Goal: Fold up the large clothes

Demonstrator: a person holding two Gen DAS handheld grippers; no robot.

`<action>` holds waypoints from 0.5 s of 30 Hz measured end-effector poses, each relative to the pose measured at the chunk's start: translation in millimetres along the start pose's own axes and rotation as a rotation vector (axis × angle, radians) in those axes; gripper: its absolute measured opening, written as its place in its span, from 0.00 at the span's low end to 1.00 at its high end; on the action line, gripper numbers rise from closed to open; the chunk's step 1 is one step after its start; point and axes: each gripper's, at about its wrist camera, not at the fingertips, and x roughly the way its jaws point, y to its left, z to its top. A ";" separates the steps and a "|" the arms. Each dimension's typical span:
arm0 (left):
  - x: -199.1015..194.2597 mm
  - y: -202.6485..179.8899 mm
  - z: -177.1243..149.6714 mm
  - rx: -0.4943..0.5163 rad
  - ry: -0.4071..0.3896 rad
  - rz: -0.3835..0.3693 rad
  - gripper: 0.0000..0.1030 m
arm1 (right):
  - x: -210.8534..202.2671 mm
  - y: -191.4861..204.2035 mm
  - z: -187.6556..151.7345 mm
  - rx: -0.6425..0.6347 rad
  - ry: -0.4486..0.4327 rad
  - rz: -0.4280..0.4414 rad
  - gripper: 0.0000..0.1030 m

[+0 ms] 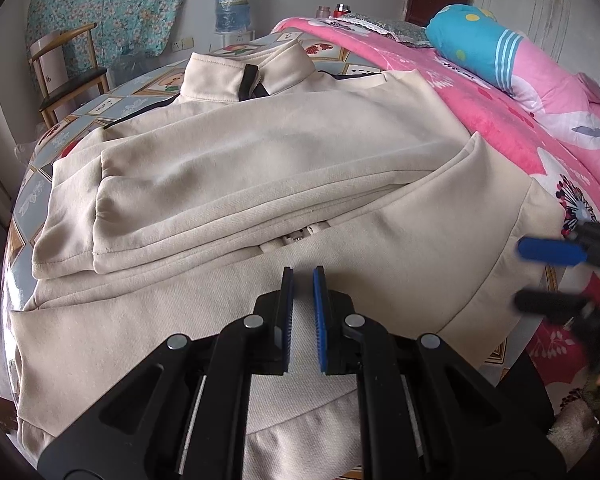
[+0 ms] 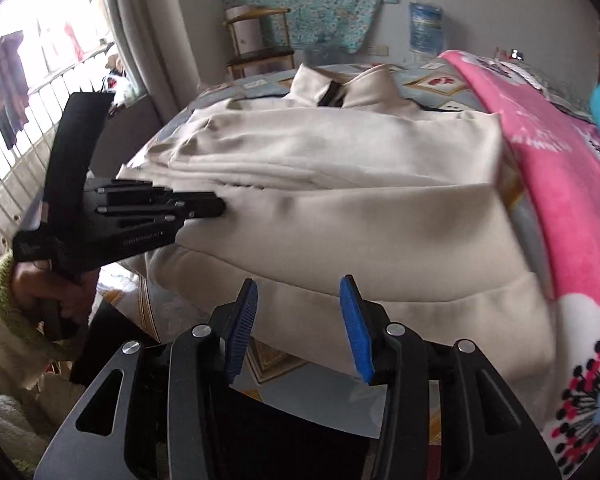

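The big cream zip-up fleece jacket (image 1: 260, 152) lies spread over the counter's tile-patterned cloth (image 1: 112, 100), collar away at twelve o'clock, hem toward me at six, both sleeves already folded across the chest. A bright pink fleece blanket (image 1: 500, 112) crowds it along the three o'clock side. So the sleeves look done, and the step in hand seems to be the bottom fold, hem up toward collar. The left gripper (image 1: 303, 280) sits low over the lower front panel near the zip, its blue pads nearly together with no cloth visibly between them: clenched on nothing that I can see. The right gripper (image 2: 298, 292) hovers at the hem corner toward four o'clock, released, its jaws parted and empty. I judge each gripper next needs a bite on the hem, well apart, before lifting it evenly toward twelve o'clock.
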 end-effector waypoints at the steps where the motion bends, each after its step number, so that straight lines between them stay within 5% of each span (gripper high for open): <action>1: 0.2 -0.2 -0.1 0.001 0.000 0.001 0.10 | 4.4 1.5 -2.4 -0.007 0.013 -0.007 0.40; 15: -0.8 5.6 0.5 -0.032 0.006 -0.031 0.10 | 14.5 31.8 -4.5 -0.110 -0.015 -0.035 0.42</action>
